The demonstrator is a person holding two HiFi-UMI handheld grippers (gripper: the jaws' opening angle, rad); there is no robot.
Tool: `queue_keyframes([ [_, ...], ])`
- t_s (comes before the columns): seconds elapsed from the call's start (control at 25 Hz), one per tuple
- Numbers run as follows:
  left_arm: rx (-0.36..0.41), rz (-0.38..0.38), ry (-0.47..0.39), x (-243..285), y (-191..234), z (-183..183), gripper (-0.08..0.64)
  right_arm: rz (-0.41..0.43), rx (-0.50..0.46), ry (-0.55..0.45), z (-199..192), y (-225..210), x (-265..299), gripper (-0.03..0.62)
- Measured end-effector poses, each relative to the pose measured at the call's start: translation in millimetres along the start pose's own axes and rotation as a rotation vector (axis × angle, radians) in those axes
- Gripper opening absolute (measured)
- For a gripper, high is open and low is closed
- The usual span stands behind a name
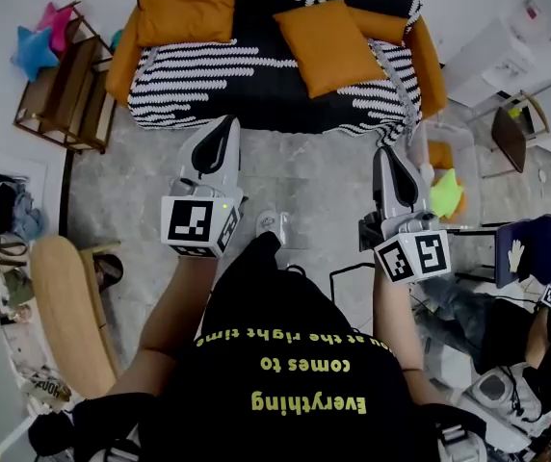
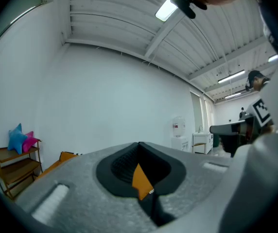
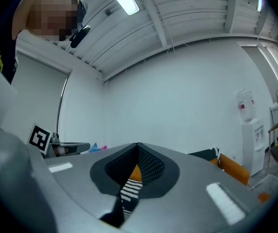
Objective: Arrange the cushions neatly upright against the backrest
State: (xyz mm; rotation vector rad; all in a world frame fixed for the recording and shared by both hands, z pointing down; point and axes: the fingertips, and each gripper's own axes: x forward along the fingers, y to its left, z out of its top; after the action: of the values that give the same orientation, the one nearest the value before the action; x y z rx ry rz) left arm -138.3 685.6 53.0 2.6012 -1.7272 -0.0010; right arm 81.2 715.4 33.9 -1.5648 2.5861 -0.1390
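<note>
Orange cushions, 3 visible on the black-and-white striped sofa [image 1: 256, 75]. Left cushion [image 1: 187, 8] sits at the left end, up at the backrest, edges roughly square with the sofa. Centre cushion [image 1: 326, 46] lies right of middle, skewed, 1 corner toward the front of the seat; whether it lies flat or leans, cannot tell from overhead. The third cushion [image 1: 385, 23] is partly hidden behind the centre one, at the right end by the backrest. Left gripper [image 1: 225, 125] is held over the grey floor [image 1: 304, 176], pointing at the sofa, tip at the front edge of the seat in the head view, well apart from all 3 cushions. Left gripper view: jaws pressed together with nothing between them, only a thin sliver of orange showing past the tips. Right gripper [image 1: 387, 154] also points at the sofa, a little further back from the front edge, below the right end of the seat. Right gripper view: jaws likewise together and empty, a strip of orange and striped fabric visible beyond them. A wooden shelf [image 1: 64, 85] stands left of the sofa with a blue star cushion [image 1: 31, 48] and a pink one [image 1: 56, 17] on top. A clear bin [image 1: 447, 162] stands right of the right gripper, holding orange and neon-green items. A water dispenser [image 2: 179, 128] stands against the far wall.
</note>
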Motion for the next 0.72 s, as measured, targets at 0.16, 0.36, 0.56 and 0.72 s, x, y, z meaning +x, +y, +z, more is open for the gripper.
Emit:
queue_keyframes([
  [0.16, -0.006, -0.011, 0.004, 47.5, 28.4, 2.5, 0.000, 0.005, -0.003, 0.001, 5.1, -14.2, 56.3, 0.011],
  [0.36, -0.007, -0.036, 0.010, 96.2, 52.5, 5.6, 0.000, -0.003, -0.007, 0.006, 7.8, -33.8, 105.6, 0.011],
  [0.56, -0.014, -0.034, 0.016, 137.4, 63.5, 3.6, 0.000, -0.007, 0.004, 0.034, -0.4, -58.7, 140.8, 0.011],
  [0.72, -0.021, -0.004, 0.022, 164.3, 76.6, 0.6, 0.000, 0.033, 0.011, 0.053, -6.5, -73.3, 175.8, 0.011],
])
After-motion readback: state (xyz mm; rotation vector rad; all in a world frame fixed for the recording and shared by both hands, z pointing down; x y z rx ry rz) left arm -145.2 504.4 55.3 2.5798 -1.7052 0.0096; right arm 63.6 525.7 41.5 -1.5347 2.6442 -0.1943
